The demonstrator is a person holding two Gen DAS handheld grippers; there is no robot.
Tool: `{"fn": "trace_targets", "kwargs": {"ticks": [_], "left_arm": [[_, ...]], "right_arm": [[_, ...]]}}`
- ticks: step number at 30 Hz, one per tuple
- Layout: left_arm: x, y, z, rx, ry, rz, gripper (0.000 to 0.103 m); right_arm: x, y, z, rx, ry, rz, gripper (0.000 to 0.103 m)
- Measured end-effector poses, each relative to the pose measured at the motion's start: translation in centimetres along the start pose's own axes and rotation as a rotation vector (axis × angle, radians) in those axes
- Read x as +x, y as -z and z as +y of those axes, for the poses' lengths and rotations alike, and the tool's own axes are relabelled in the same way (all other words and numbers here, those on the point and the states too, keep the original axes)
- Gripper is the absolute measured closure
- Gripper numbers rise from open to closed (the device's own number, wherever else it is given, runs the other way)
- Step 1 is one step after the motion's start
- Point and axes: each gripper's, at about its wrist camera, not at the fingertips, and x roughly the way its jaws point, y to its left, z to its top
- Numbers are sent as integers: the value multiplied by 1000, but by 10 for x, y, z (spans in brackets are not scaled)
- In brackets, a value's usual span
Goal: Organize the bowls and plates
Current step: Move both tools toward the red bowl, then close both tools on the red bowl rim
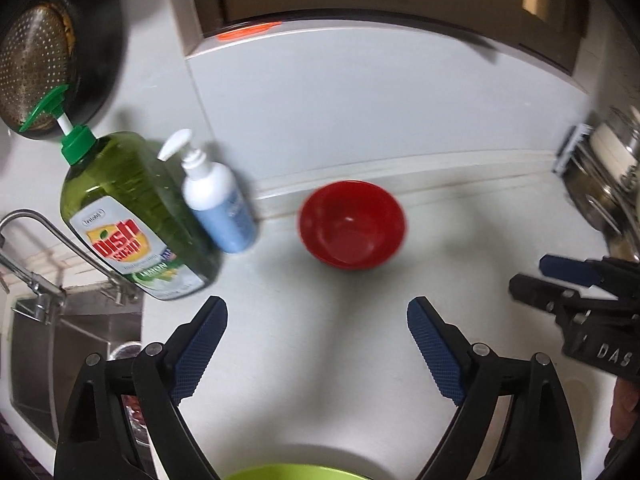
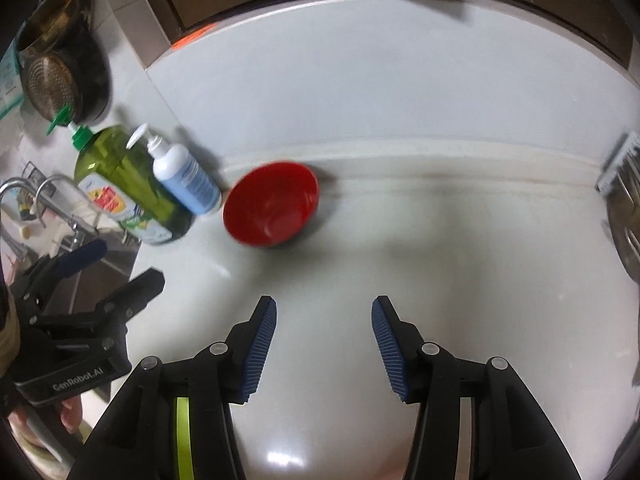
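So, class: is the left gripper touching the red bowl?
Apart. The left wrist view shows bare counter between the open left gripper and the red bowl.

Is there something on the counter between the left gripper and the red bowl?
No. In the left wrist view, only bare white counter lies between the open left gripper and the red bowl.

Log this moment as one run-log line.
left gripper: open, empty | right gripper: open, empty | red bowl: upright on counter, untouched, beside blue-white pump bottle | lime-green dish: at frame edge
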Motion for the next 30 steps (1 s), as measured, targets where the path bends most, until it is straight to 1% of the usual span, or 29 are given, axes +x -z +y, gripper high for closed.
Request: {"fn": "trace_targets", "kwargs": {"ticks": [6,13,15,17,18,23,25,27,29,30], "left_arm": [[31,-14,20,-32,-25,28,11],[71,-27,34,-80,-42,29,12],[83,-30,36,-94,-41,40,16],[95,-32,37,-99,-52,44,17],[98,-33,37,-98,-58,44,20],[123,-38,33,-56,-87,43,26],[131,-40,32,-53,-76,51,28],[137,-42,31,-59,-56,63,33],[145,-43,30,-62,-40,76,35],[148,-44,29,-63,-33,82,37]], "right_arm": [[25,-32,13,-39,14,-38,52],[65,-58,9,-3,-6,-18,52],[78,-63,6,20,-16,-3,52],[90,-65,2,38,-23,15,52],[96,-67,1,43,-23,27,52],[122,-69,-3,58,-31,79,52],[129,-70,-4,60,-37,89,53],[134,-70,-5,61,-41,94,53],[138,-71,-5,64,-43,103,54],[140,-71,-5,65,-47,110,56]]}}
